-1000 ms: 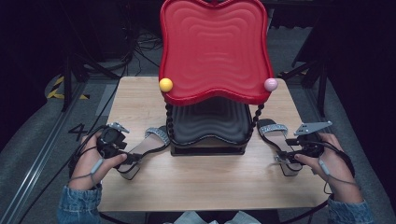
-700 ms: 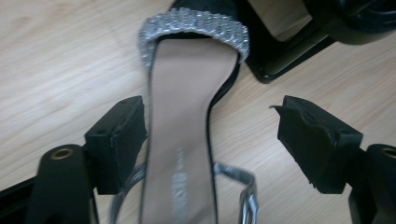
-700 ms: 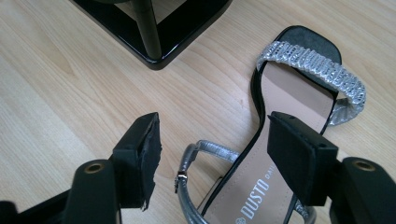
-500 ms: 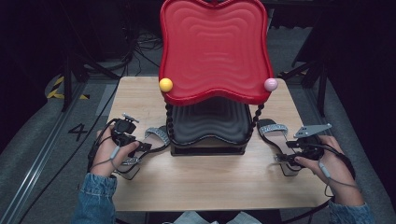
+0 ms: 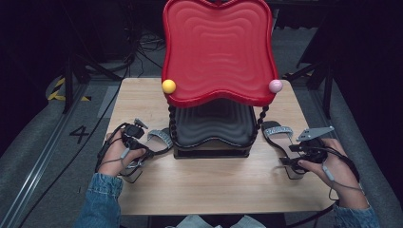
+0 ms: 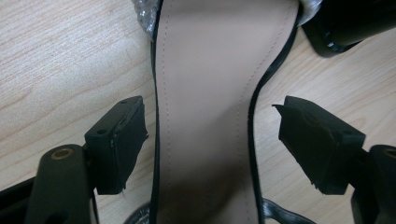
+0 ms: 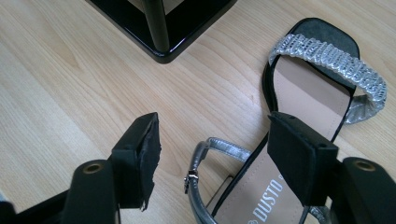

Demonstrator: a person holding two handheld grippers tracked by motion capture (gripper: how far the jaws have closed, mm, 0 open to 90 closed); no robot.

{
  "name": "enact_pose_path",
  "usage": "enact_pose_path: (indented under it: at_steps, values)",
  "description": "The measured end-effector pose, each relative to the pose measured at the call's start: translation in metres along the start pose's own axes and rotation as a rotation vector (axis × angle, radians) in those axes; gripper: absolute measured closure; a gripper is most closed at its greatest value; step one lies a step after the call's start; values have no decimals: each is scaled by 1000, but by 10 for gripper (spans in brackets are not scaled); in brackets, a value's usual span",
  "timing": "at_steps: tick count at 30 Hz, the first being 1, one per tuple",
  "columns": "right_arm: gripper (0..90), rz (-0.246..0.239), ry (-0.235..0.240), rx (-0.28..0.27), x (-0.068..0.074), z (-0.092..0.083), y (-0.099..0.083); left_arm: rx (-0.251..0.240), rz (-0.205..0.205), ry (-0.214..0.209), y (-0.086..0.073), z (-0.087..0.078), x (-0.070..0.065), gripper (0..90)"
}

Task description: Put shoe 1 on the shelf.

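Since the earlier frame, left gripper [image 5: 142, 154] slides in and down over the left sandal [image 6: 205, 112] at 9 o'clock of the red rack [image 5: 218, 52], jaws spread astride its sole, not pinching. Right gripper [image 7: 215, 158], jaws just widened, straddles the right sandal [image 7: 308, 107] at 3 o'clock, probably loose. Centre, then squeeze evenly.

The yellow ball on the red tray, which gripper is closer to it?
Left. The left gripper sits below the yellow ball, over the left sandal; the right gripper is across the table by the right sandal.
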State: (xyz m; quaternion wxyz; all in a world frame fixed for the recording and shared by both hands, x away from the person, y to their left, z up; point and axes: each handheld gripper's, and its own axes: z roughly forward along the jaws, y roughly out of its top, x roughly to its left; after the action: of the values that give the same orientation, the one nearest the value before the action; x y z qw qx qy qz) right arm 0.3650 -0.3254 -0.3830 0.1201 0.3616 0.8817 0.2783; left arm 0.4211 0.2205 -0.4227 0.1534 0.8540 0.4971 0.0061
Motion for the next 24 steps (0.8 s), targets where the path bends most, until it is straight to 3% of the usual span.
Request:
enact_pose_path:
  at_steps: [2, 5, 9, 13, 16, 21, 24]
  values:
    - [350, -2, 3, -2, 0, 1, 0, 21, 26, -9, 3, 5, -2, 249]
    - [350, 0, 5, 2, 1, 1, 0, 56, 65, 27, 7, 9, -2, 252]
    - [349, 0, 6, -1, 0, 0, 0, 111, 91, 31, 12, 14, 0, 295]
    - [349, 2, 4, -6, -1, -1, -1, 151, 71, 14, 14, 21, 3, 334]
    - [349, 3, 5, -10, -1, -2, -1, 162, 56, 25, 15, 20, 3, 391]
    - [350, 2, 2, -21, -2, -6, -1, 186, 43, 62, 17, 18, -2, 404]
    - [350, 10, 0, -29, -3, -7, -1, 203, 1, 77, 17, 15, -3, 406]
